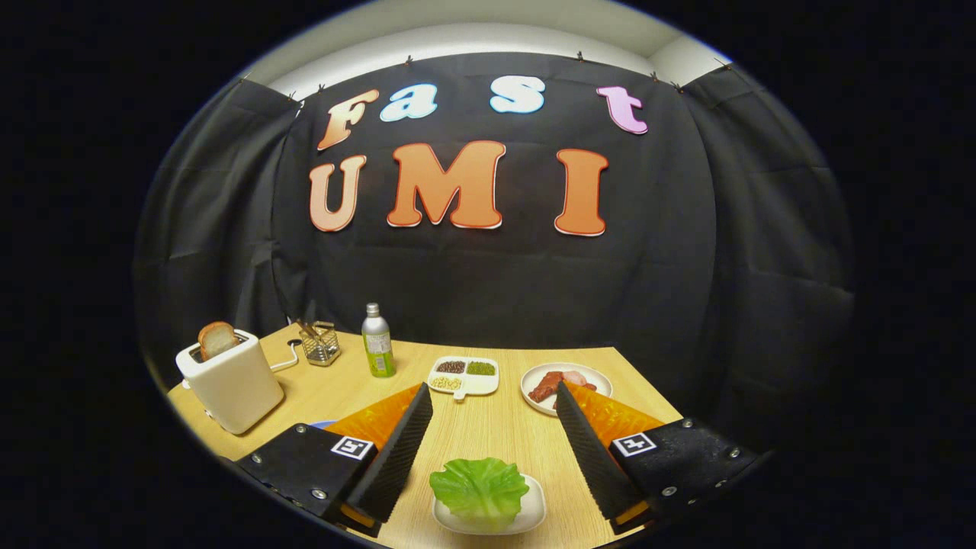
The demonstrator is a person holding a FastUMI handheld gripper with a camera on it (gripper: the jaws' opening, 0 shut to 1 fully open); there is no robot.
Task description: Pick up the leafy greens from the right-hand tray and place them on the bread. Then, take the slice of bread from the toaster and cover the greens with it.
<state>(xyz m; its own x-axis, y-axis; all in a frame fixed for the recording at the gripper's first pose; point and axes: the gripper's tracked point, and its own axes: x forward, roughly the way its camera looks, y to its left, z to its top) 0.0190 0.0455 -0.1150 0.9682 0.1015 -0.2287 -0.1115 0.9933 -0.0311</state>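
Green leafy greens (480, 488) on white tray (534, 512) between spread, empty gripper (494, 400) fingers; bread slice (217, 338) upright in toaster (232, 385) beyond.

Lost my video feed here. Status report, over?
Gripper open, jaws wide, holding nothing. Leafy greens on small white tray between jaws. Bread slice upright in toaster. Path to greens clear.

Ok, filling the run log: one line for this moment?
jaws: open | gripper above greens on tray | toast in toaster
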